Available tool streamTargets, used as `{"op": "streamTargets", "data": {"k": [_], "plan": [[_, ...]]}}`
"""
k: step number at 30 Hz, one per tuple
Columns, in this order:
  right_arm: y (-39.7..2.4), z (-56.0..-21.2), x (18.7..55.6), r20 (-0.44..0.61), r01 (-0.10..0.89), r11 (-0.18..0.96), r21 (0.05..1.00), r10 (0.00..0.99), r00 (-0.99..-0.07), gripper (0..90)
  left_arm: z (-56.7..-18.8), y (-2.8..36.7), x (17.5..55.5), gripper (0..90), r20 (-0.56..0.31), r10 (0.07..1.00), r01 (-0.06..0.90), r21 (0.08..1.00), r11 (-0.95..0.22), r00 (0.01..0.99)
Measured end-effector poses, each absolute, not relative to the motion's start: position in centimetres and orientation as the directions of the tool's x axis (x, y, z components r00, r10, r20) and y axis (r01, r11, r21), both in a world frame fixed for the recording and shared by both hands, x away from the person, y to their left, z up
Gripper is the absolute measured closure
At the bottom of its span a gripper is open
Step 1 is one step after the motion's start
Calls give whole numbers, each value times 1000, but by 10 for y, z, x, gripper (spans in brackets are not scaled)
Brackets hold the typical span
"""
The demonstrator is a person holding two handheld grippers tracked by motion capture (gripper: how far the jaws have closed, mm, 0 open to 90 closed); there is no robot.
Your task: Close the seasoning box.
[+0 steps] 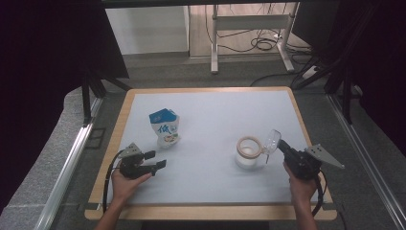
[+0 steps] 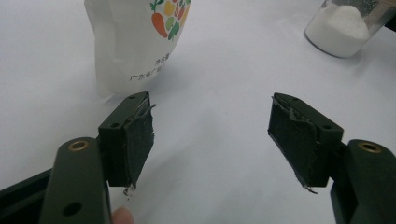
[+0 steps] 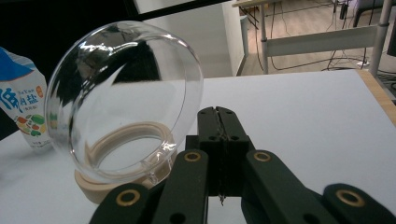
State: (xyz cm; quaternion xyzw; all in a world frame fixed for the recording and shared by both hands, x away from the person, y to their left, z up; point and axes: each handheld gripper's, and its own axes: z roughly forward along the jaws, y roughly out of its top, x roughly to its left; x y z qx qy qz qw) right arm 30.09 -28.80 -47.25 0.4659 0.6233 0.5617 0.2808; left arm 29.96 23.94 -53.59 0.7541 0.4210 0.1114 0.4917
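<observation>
A blue-and-white salt pouch (image 1: 166, 127) stands upright left of the table's middle; it is also in the left gripper view as the pouch (image 2: 130, 42) and in the right gripper view as the pouch (image 3: 23, 107). A jar with a wooden rim (image 1: 249, 152) holds white powder (image 2: 343, 28). A clear glass dome lid (image 1: 272, 140) is tilted up over the jar's right edge. My right gripper (image 1: 280, 143) is shut, and the lid (image 3: 126, 98) lies against the left side of its jaws above the wooden rim (image 3: 100, 186); no pinch shows. My left gripper (image 1: 155, 159) stands open just short of the pouch, with nothing between its jaws (image 2: 210, 135).
The white table top (image 1: 210, 110) has a wooden border. A metal desk frame (image 1: 249, 28) and cables lie on the floor beyond it. Black curtains hang at both sides, and rails run along the table's left and right.
</observation>
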Motion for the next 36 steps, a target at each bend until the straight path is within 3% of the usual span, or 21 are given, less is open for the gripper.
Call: {"op": "streamTargets", "data": {"k": [27, 36], "plan": [[-272, -465, 303, 152, 246, -44, 968, 885, -440, 899, -537, 236, 298, 307, -251, 737, 527, 833, -166, 628], [-240, -469, 312, 135, 266, 7, 964, 849, -510, 898, -539, 235, 299, 307, -256, 733, 532, 830, -168, 630]]}}
